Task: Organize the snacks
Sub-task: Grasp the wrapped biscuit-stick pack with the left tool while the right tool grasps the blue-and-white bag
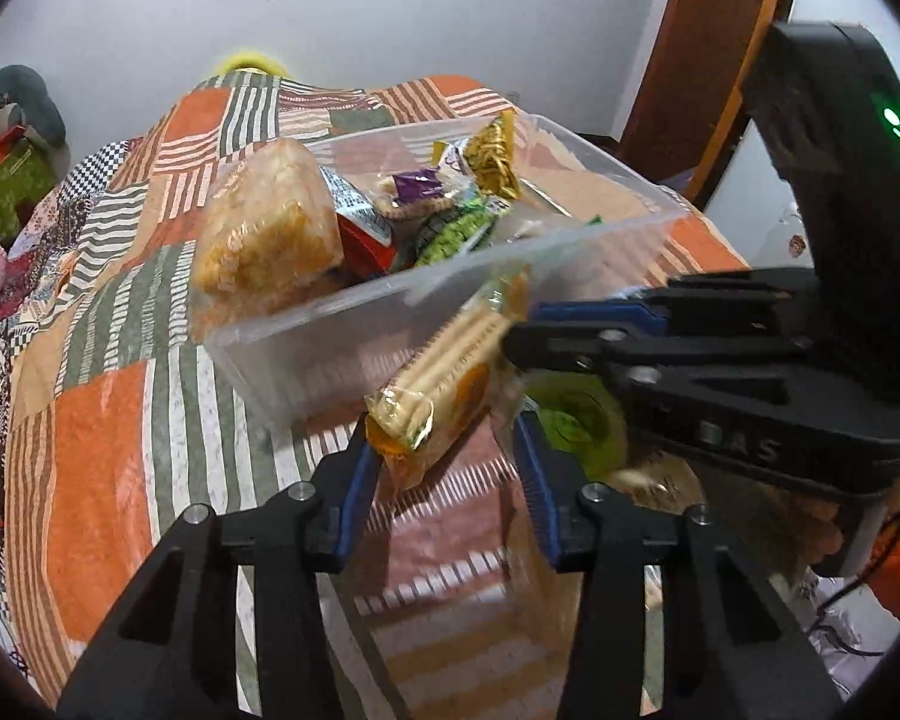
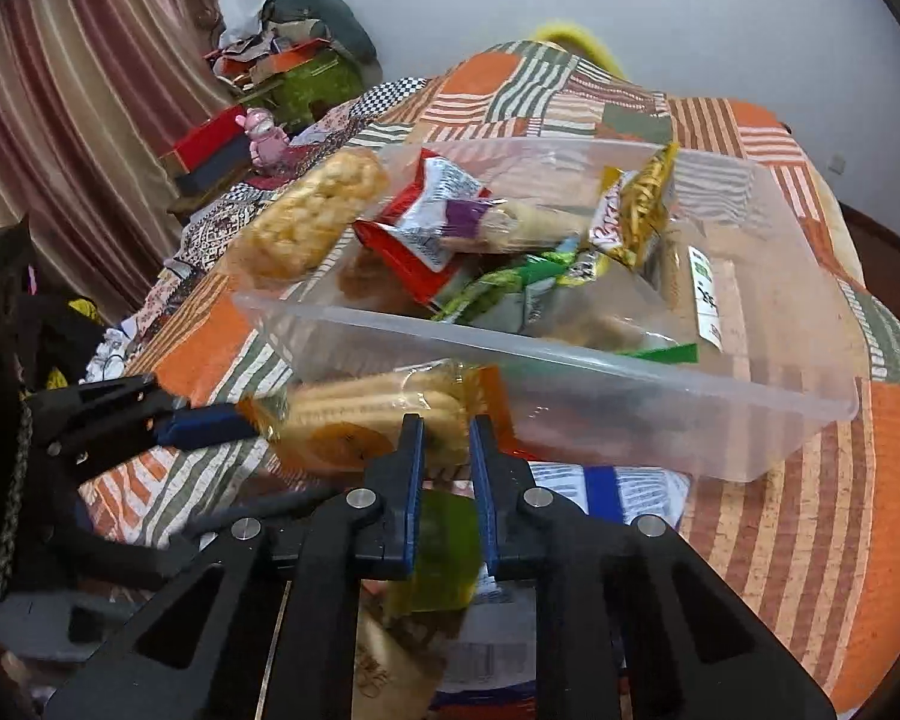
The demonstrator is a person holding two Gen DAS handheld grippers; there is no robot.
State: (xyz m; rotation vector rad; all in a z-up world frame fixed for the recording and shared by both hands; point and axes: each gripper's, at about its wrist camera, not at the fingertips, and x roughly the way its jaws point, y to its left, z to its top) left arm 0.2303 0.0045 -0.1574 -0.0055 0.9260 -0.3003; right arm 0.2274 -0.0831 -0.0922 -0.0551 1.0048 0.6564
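Observation:
A clear-wrapped cracker packet (image 1: 444, 384) (image 2: 378, 414) hangs in front of a clear plastic container (image 1: 510, 258) (image 2: 510, 354) that holds several snack packets. My right gripper (image 2: 447, 444) (image 1: 516, 336) is shut on the packet's upper right end. My left gripper (image 1: 447, 462) is open around the packet's lower end; the wrapper touches only its left pad, and the other pad stands apart. In the right wrist view one of the left gripper's fingers (image 2: 210, 423) meets the packet's left end.
The container sits on a bed with a patchwork quilt (image 1: 102, 420) (image 2: 810, 510). A green packet (image 2: 444, 540) (image 1: 570, 420) and a blue-and-white packet (image 2: 606, 486) lie below the grippers. Boxes and clothes (image 2: 294, 72) pile up at the bed's far side.

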